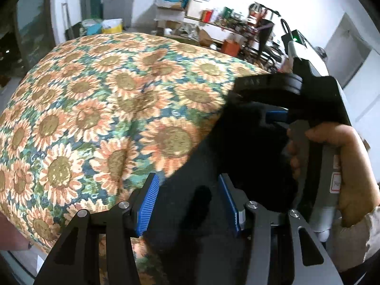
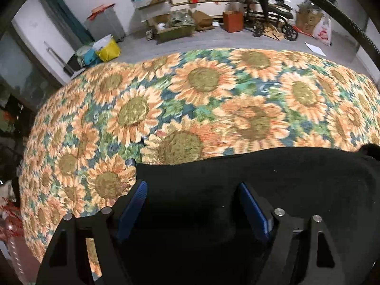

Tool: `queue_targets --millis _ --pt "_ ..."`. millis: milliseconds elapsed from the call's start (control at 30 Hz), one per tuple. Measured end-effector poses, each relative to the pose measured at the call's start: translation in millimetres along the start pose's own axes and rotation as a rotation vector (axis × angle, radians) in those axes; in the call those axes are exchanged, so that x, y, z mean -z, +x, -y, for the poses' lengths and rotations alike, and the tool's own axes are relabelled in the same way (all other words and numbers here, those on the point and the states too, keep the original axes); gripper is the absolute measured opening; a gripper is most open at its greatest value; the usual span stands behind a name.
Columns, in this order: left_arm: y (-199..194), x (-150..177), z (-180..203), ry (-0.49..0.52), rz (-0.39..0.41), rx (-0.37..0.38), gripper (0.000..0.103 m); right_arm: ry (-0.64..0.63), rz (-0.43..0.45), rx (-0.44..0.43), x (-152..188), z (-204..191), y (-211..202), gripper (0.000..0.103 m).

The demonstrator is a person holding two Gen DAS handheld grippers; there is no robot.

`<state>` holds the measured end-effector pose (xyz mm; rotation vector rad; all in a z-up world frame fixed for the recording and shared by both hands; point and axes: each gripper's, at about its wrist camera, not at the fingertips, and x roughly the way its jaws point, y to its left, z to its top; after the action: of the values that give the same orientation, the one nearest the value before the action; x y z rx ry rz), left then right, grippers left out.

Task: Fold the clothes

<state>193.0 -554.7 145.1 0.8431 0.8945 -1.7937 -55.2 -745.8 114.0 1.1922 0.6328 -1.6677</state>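
A black garment (image 1: 213,156) lies on a table covered with a sunflower-print cloth (image 1: 99,99). My left gripper (image 1: 190,185) is open, its blue pads (image 1: 149,201) on either side of the garment's left part, just above it. In the left wrist view the right gripper (image 1: 273,116) is held by a hand (image 1: 332,163) over the garment's far right side. In the right wrist view the right gripper (image 2: 192,192) is open over the black garment (image 2: 261,173), blue pads (image 2: 251,209) apart with dark fabric between and below them. The sunflower cloth (image 2: 190,99) spreads beyond.
Beyond the table's far edge there is grey floor with cluttered shelves (image 2: 194,2), cardboard boxes (image 2: 232,21), a yellow bag (image 2: 108,49), a grey cabinet (image 2: 104,23) and a wheeled frame (image 2: 273,21). A white door (image 1: 351,57) stands at the right.
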Motion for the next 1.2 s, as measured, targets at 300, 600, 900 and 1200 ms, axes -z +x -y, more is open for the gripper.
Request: queue_targets --millis 300,600,900,1200 --pt "7 11 -25 -0.119 -0.027 -0.006 0.053 -0.049 0.103 0.060 -15 -4 -15 0.014" --pt "-9 20 -7 -0.024 0.032 -0.058 0.053 0.068 0.098 -0.244 3 -6 -14 0.060" --pt "-35 26 31 0.176 0.149 0.155 0.007 0.041 0.252 0.025 80 48 -92 0.005" --pt "-13 54 -9 0.135 0.018 0.003 0.003 -0.046 0.125 -0.138 148 1 -54 0.007"
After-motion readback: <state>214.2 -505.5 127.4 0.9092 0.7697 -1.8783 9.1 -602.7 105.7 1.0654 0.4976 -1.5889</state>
